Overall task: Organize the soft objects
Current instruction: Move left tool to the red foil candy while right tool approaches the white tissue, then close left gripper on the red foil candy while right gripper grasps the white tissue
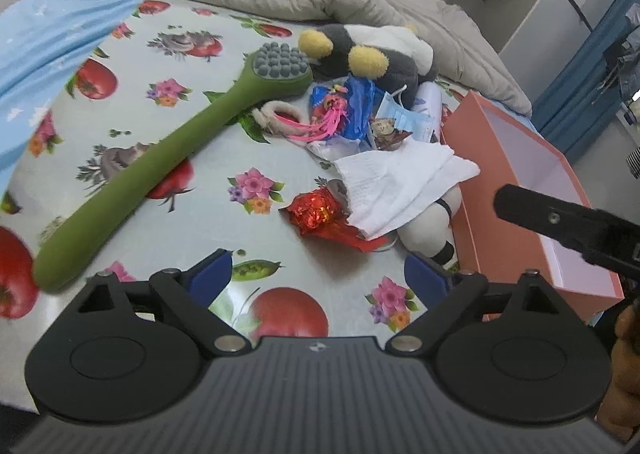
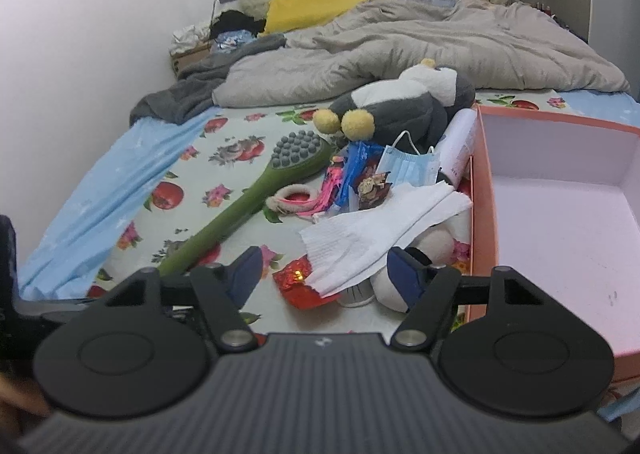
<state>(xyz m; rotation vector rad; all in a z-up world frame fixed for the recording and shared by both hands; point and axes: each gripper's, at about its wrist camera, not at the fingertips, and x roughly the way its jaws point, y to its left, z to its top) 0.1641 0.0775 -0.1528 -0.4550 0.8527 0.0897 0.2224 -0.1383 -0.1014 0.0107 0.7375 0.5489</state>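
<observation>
— Where lies the grey-and-white plush penguin with yellow feet (image 2: pixel 404 109)?
— Beside the pink cardboard box (image 2: pixel 560 213), atop clutter. Light, squashy; best pinched at a foot.
— Left gripper (image 1: pixel 318 278), right gripper (image 2: pixel 324 274)?
— Both spread wide, holding nothing.

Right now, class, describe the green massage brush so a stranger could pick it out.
Start at the pink box on the bed's right side, then look left past the clutter pile. The green massage brush lies diagonally on the fruit-print sheet; it alone has a long handle and grey knobbed head.
</observation>
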